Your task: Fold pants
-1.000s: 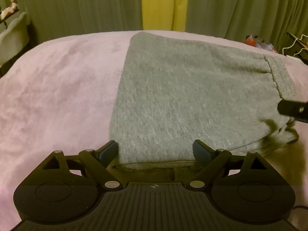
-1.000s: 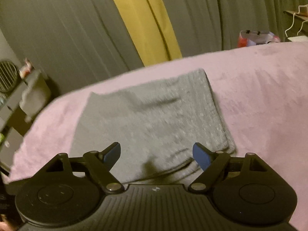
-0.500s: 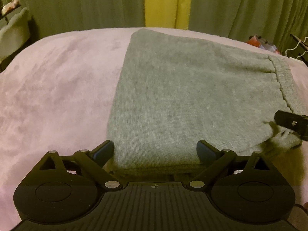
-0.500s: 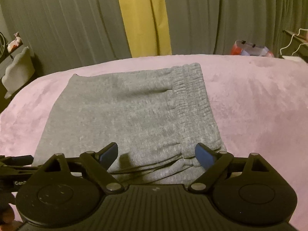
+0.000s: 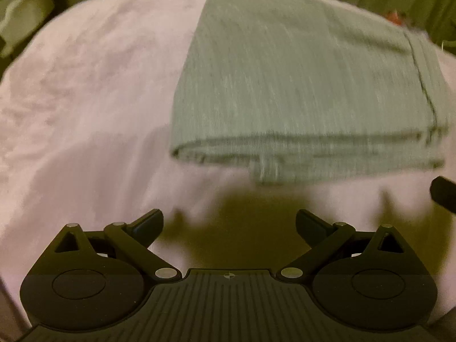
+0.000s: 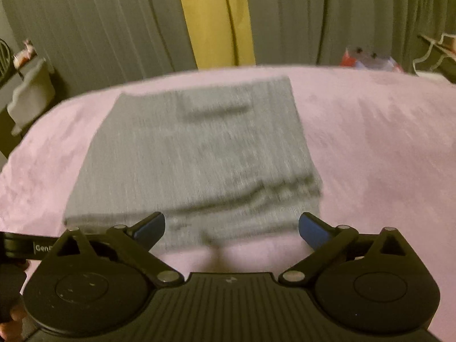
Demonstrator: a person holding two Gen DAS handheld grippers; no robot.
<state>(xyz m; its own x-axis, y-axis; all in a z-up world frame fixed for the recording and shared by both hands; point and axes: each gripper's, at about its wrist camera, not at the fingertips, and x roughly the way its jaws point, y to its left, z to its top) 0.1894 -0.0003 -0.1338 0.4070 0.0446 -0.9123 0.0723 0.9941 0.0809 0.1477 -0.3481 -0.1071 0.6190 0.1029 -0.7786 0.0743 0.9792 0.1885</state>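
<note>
Grey pants, folded into a thick rectangle, lie flat on a pink blanket. My left gripper is open above bare blanket, short of the pants' near folded edge, with nothing between its fingers. A black piece of the right gripper pokes in at the right edge. In the right wrist view the pants lie ahead, waistband side to the right. My right gripper has its jaws opening wide; the pants' near edge shows between the fingertips, and the pads do not press on it. The left gripper shows at the left edge.
Grey-green curtains with a yellow strip hang behind the bed. A red and white object sits at the back right, a pale piece of furniture stands at the left, and white wire hangers show at the far right.
Both grippers have drawn back from the pants. In the left wrist view the folded edge was between the fingers and now lies ahead of them. Both pairs of jaws stand wider.
</note>
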